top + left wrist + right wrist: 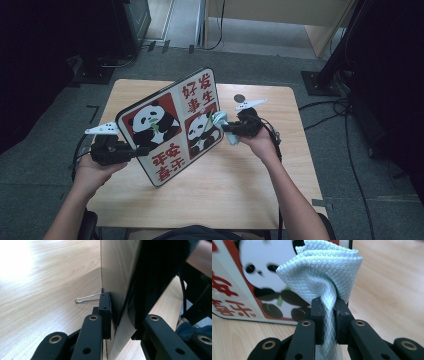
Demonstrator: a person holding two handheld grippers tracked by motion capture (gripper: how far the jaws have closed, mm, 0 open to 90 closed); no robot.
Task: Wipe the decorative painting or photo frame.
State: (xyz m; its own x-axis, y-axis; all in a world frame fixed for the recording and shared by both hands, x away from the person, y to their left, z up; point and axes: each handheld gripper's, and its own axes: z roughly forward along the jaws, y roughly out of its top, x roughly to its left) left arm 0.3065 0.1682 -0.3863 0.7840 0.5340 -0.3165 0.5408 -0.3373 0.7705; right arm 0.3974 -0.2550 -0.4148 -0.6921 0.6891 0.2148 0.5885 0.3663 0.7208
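Right gripper [329, 307] — jaws pinched tight on a folded pale-blue cloth [322, 272], which bunches up above the pads and hangs out below them. In the high view that gripper [226, 128] has the cloth [220, 121] at the right edge of the panda board [172, 125], against the printed face by the lower-right panda.

Left gripper [117, 315] — jaws narrow, clamped on the board's edge [117, 277], one pad on each face. A wire clip [87, 298] juts out beside the left pad (looks like part of a stand or hanger, can't tell). In the high view the left gripper [137, 150] holds the board at its lower-left edge, tilted up over the middle of the bench [240, 190], printed face toward the person, bottom corner low near the front of the bench — contact there is hard to tell.

Step in hand, as I read it: wiping the printed face.

How to do it well:
- Keep the left clamp firm and still — the board is held on one edge only, so push from the cloth will try to swing it.
- Press lightly, stroke across the face in overlapping passes, not into it.
- Lead with the bunched fold, keep the black jaw tips off the print (scratch risk).
- Don't loosen the right pinch — the cloth tail is short enough to slip out.
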